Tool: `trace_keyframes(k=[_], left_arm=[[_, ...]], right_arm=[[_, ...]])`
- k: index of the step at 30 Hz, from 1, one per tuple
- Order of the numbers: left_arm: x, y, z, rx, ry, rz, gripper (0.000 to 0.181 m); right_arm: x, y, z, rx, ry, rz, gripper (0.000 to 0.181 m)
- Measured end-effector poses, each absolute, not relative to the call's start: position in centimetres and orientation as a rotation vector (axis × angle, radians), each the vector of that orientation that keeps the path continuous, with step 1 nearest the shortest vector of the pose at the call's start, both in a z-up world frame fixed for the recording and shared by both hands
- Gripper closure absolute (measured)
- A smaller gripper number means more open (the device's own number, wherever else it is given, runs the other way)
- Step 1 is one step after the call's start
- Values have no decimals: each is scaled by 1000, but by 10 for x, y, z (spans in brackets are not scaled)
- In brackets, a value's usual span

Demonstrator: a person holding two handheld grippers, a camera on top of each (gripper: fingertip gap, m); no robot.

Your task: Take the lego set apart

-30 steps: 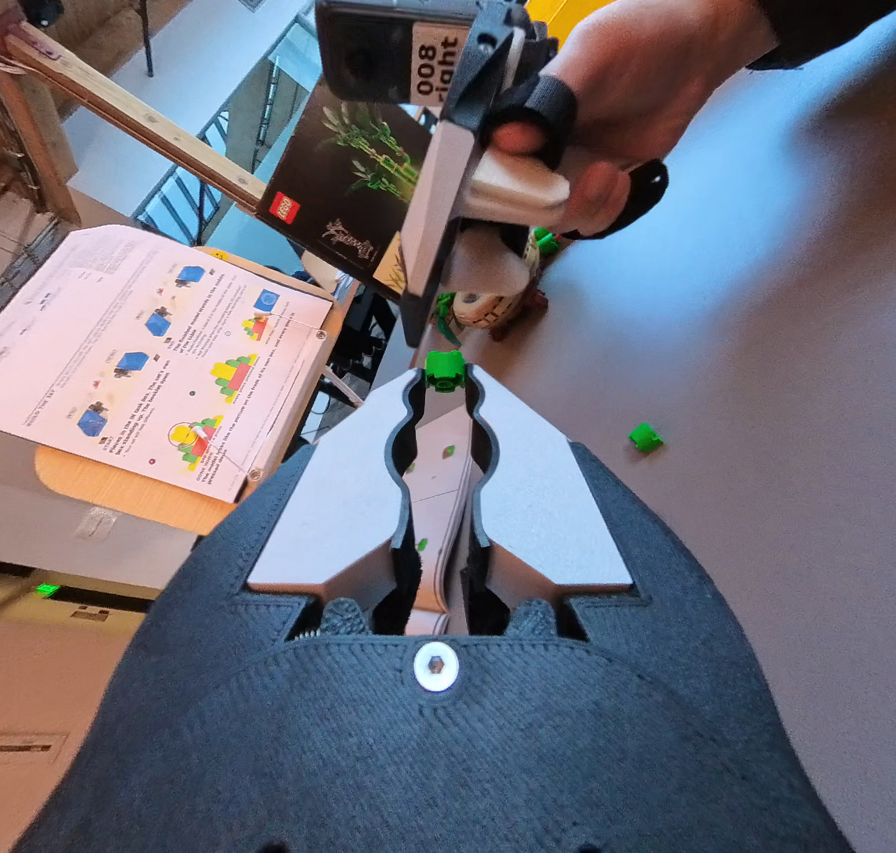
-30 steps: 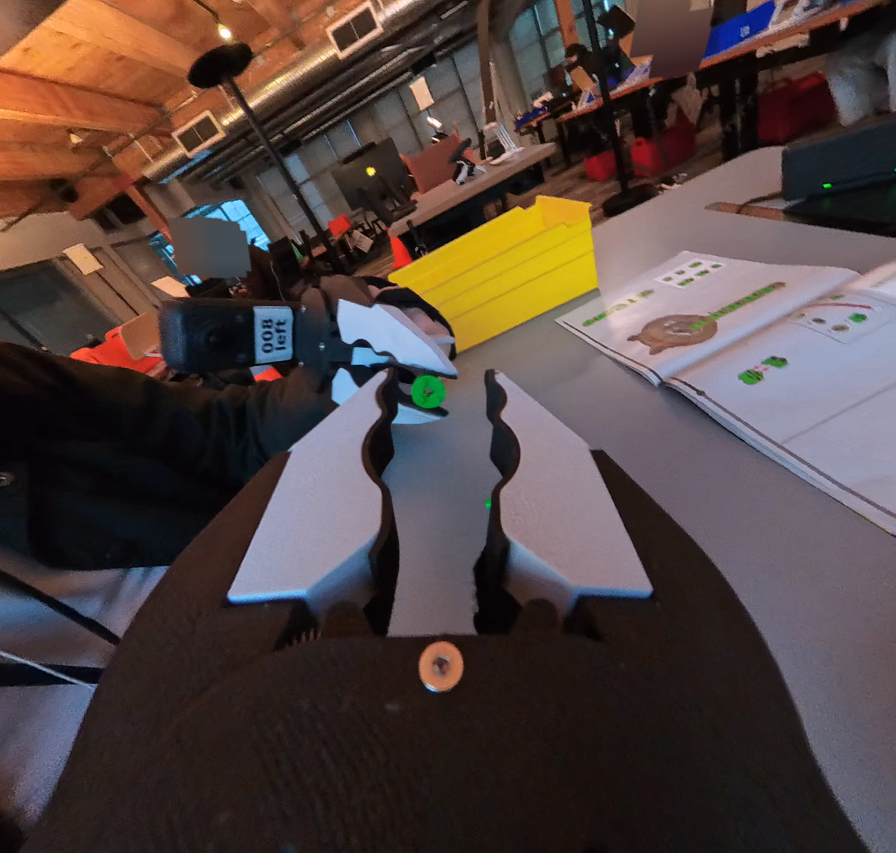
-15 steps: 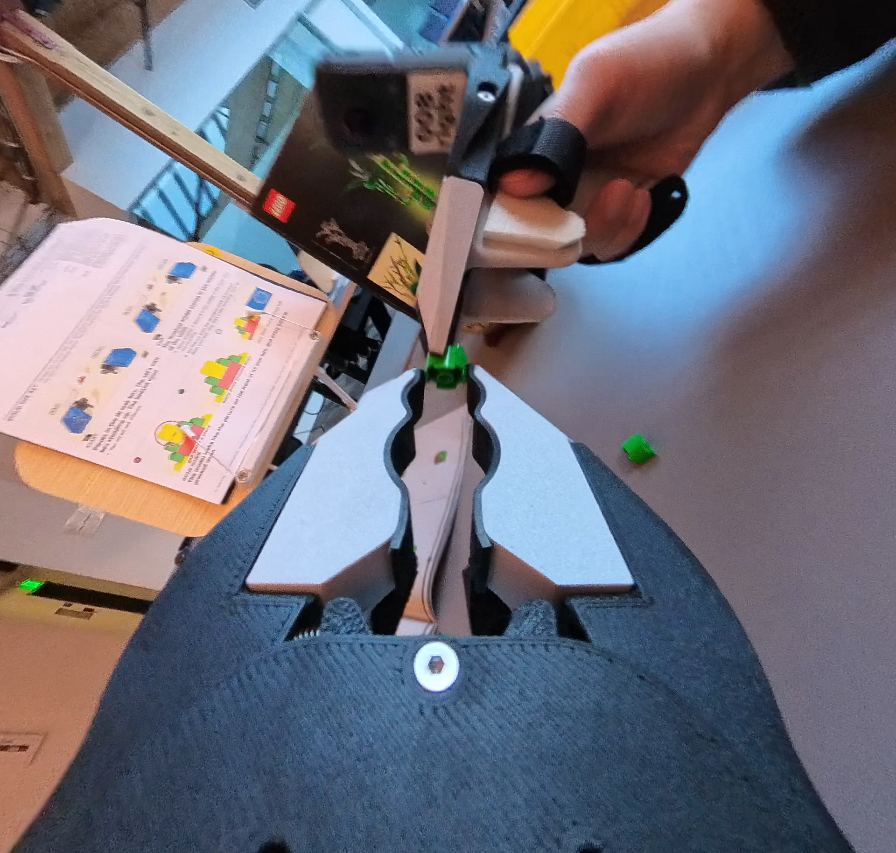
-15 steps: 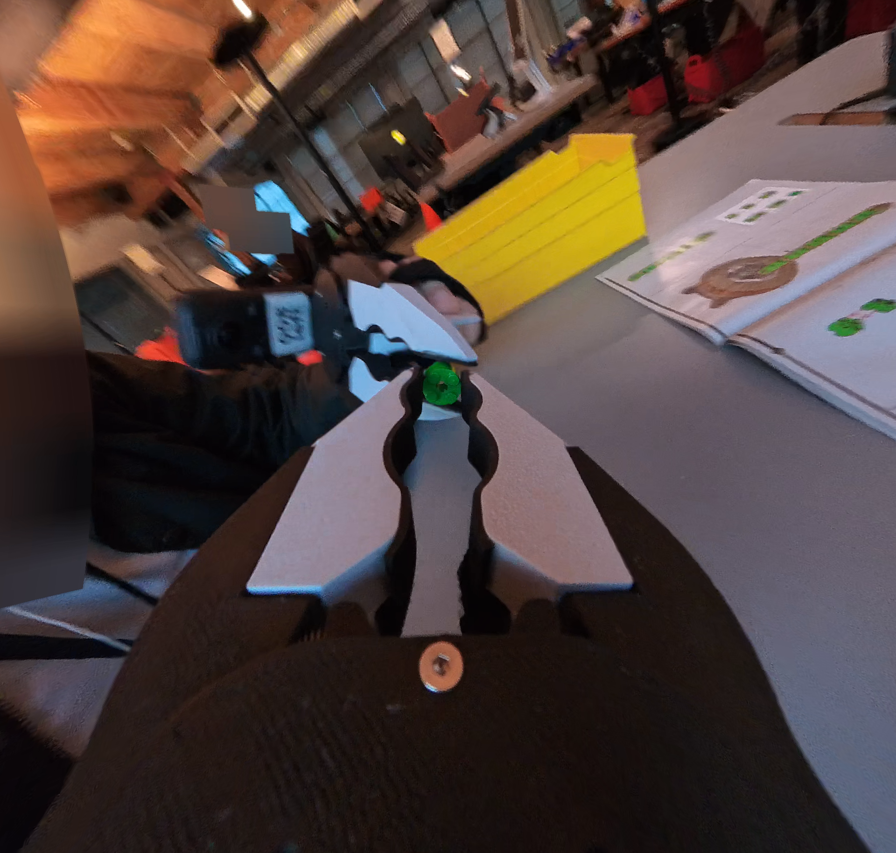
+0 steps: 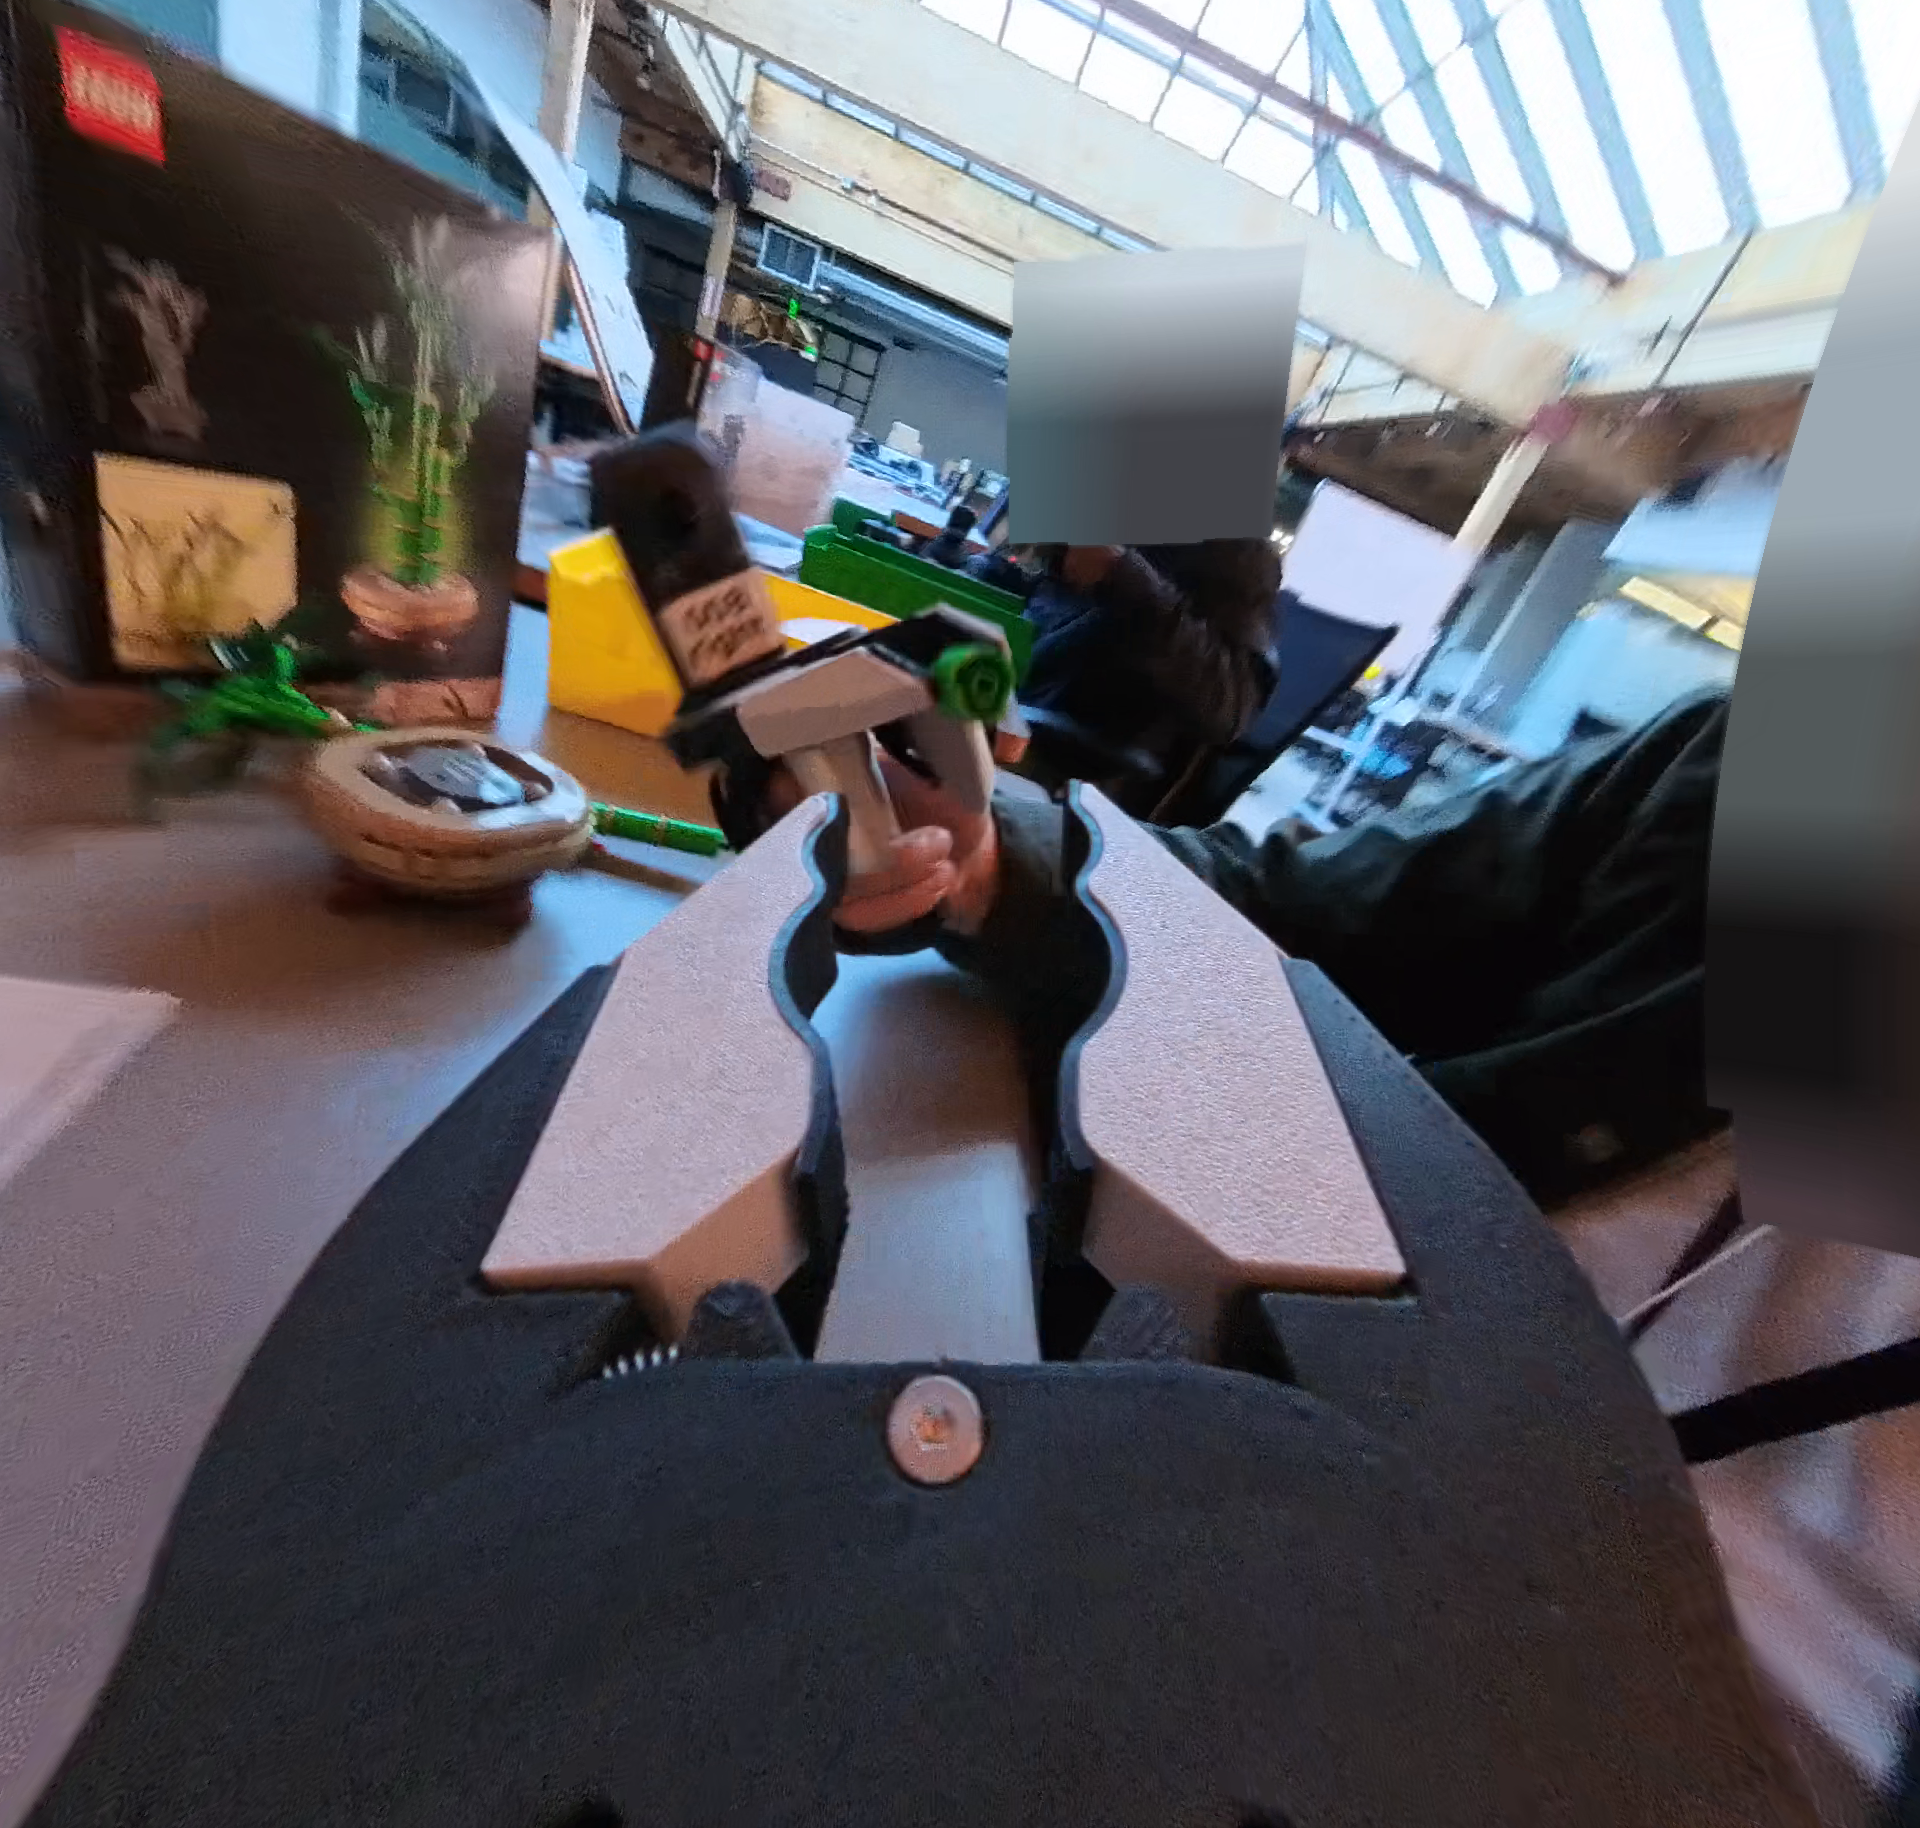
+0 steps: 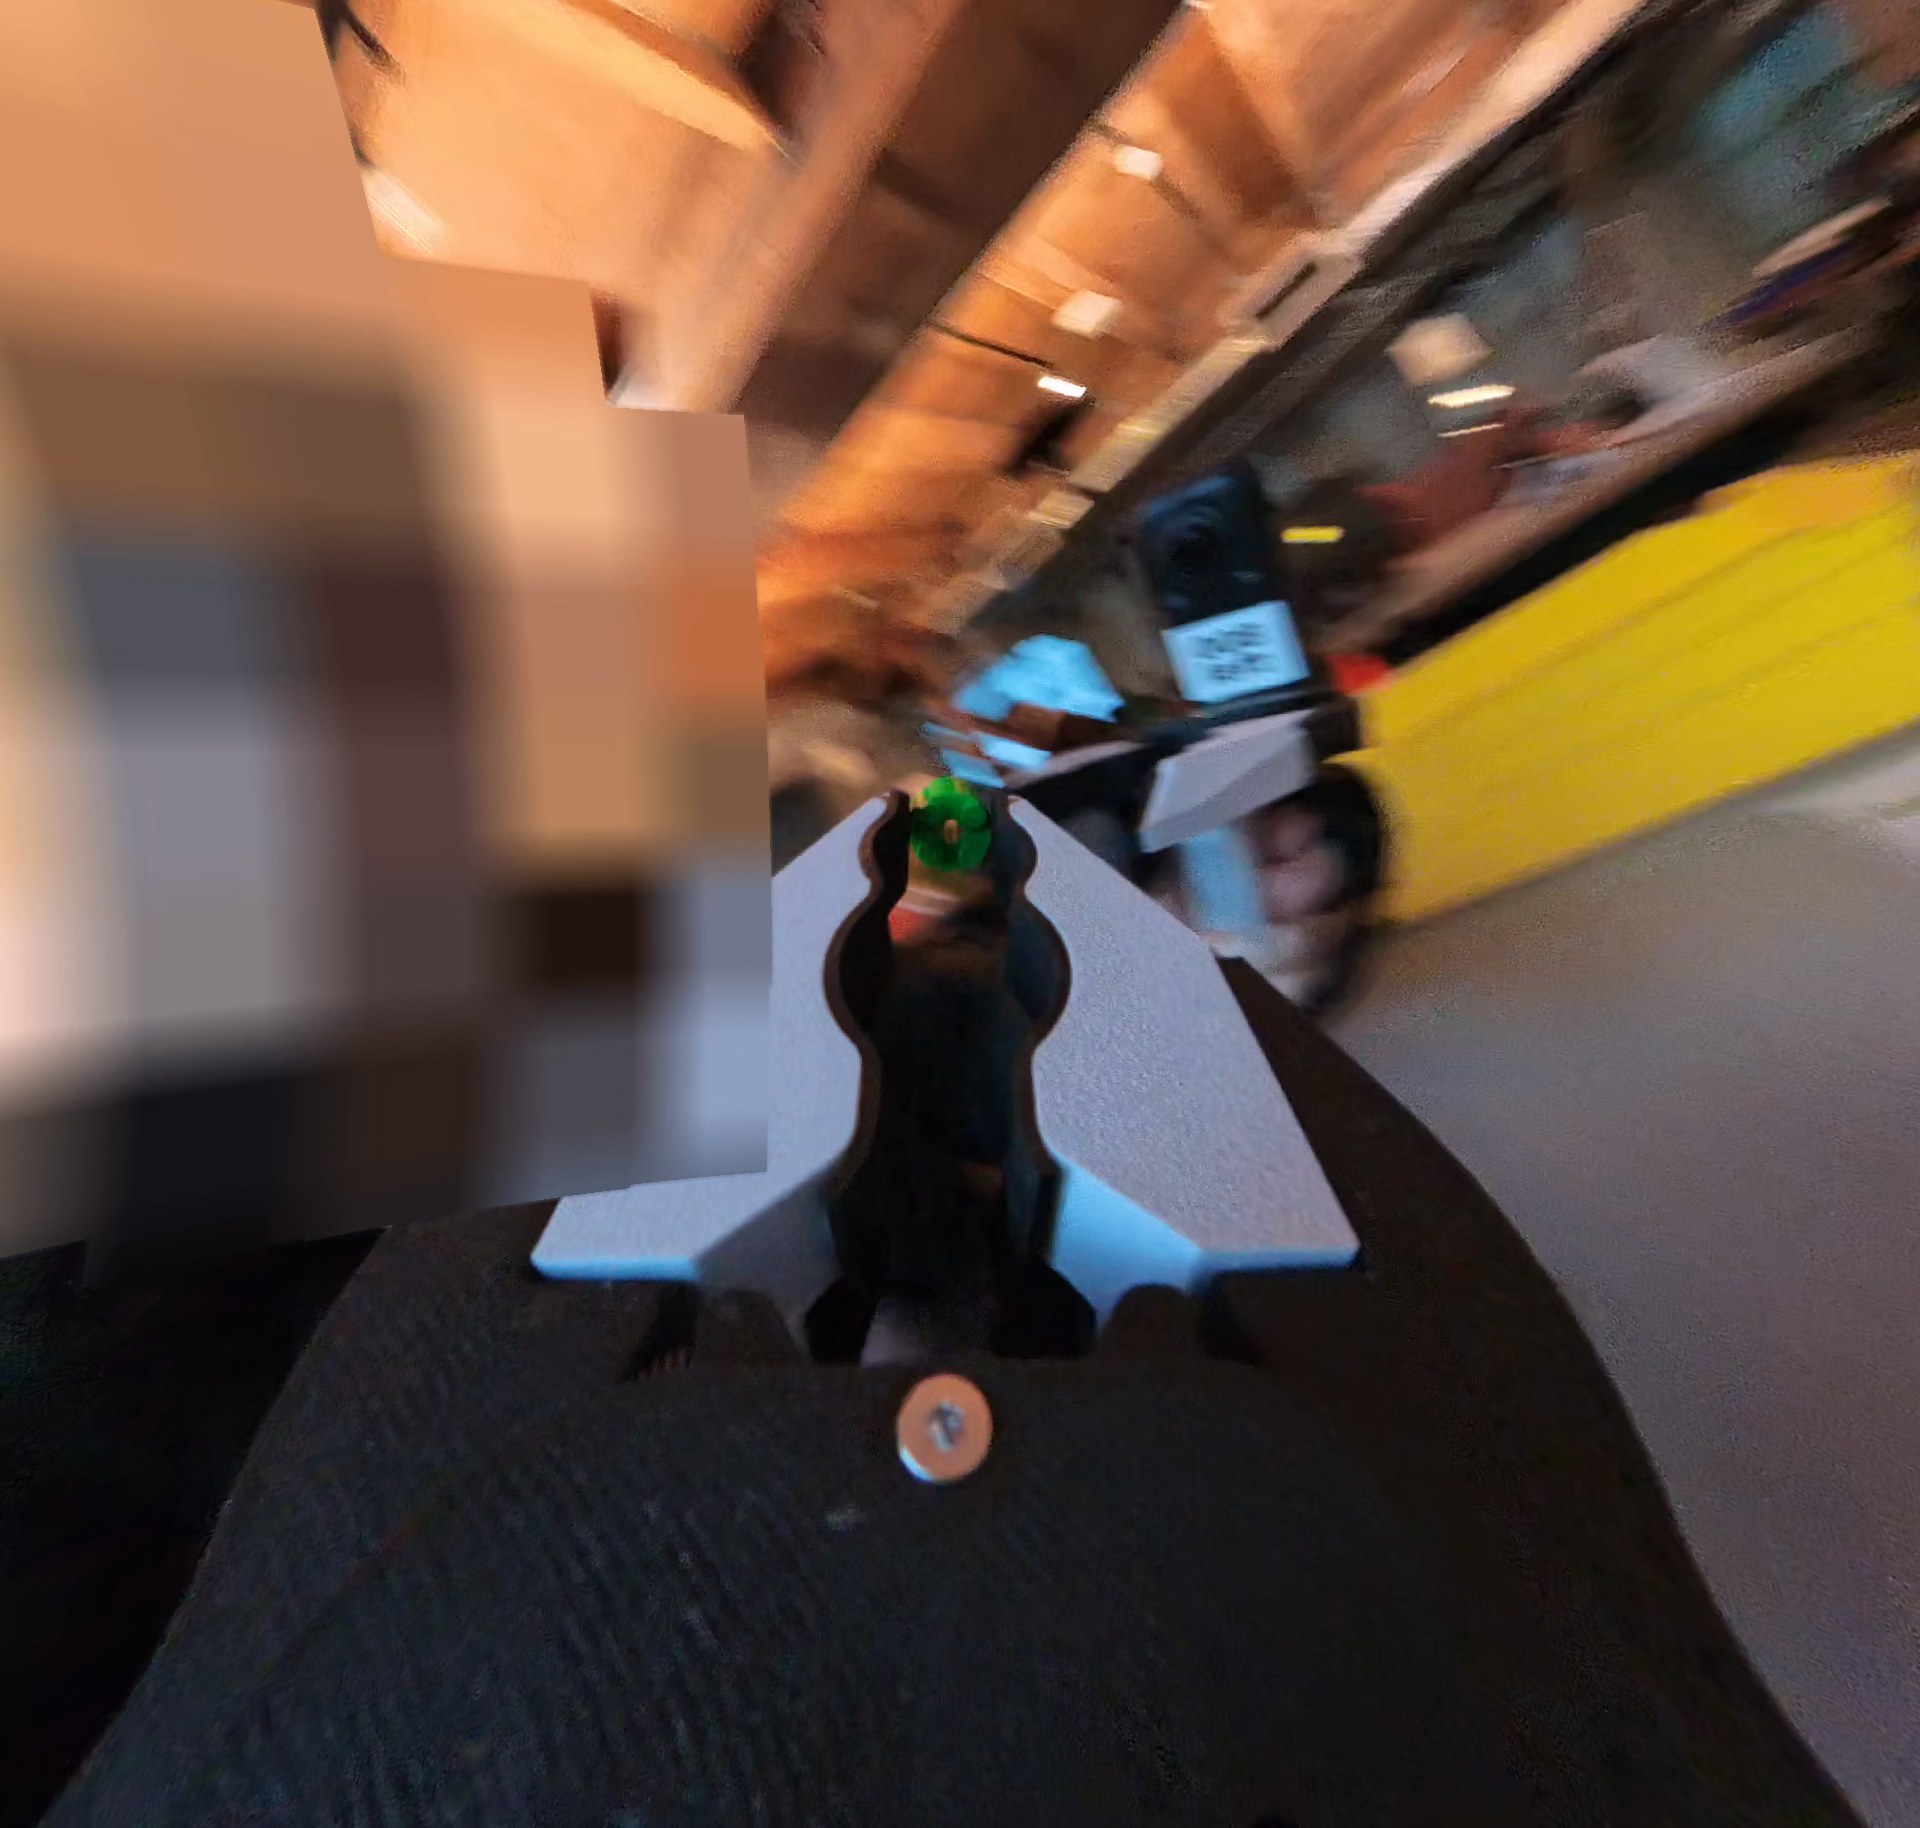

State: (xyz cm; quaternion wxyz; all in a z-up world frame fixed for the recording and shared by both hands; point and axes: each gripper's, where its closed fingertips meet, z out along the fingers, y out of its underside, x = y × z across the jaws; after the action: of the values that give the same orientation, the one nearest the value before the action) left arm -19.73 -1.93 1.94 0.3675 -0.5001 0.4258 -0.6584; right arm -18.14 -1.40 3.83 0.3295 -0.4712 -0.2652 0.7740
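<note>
My right gripper [image 6: 948, 810] is shut on a small round green lego piece [image 6: 948, 833] at its fingertips. In the left wrist view this gripper [image 5: 940, 675] is held up off the table with the green piece [image 5: 975, 679] at its tip. My left gripper [image 5: 951, 807] is open and empty, low over the table and pointing at the hand that holds the right gripper. The tan round lego pot [image 5: 447, 817] stands on the table to the left, with green bamboo parts [image 5: 239, 703] behind it and a green stalk [image 5: 655, 828] beside it. The right wrist view is heavily blurred.
A dark lego box [image 5: 260, 407] stands at the far left behind the pot. A yellow bin [image 5: 613, 635] and a green bin [image 5: 914, 573] sit behind. The yellow bin [image 6: 1662, 677] also shows at right. A person's dark sleeve [image 5: 1507, 895] lies along the table's right side. Less than 4 cm separates the two grippers' tips.
The green piece has passed from my left gripper to my right. The right shut on it, the left opened and drew away. Both views have swung round.
</note>
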Motion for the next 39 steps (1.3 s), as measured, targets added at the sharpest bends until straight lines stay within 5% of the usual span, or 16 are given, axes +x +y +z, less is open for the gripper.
trace_keyframes(k=[1,6,14,27,31,39], left_arm=[[-197,-16,16,-1334,1074,-1745,138],[-203,17,-3,-1569,938,-1832,134],[-199,41,-36,-1753,879,-1597,141],[-183,40,-71,-1834,1038,-1333,142],[-181,32,-69,-1787,1087,-1360,172],[-221,-14,26,-1147,1134,-1884,172]], right_arm=[[-186,-7,29,-1281,-767,1731,168],[-169,18,20,-1219,-1038,449,167],[-178,43,-48,-1287,-1369,-342,166],[-196,39,-64,-1294,-1434,-377,166],[-200,37,-65,-1261,-1435,-353,166],[-194,-2,18,-975,-1125,48,154]])
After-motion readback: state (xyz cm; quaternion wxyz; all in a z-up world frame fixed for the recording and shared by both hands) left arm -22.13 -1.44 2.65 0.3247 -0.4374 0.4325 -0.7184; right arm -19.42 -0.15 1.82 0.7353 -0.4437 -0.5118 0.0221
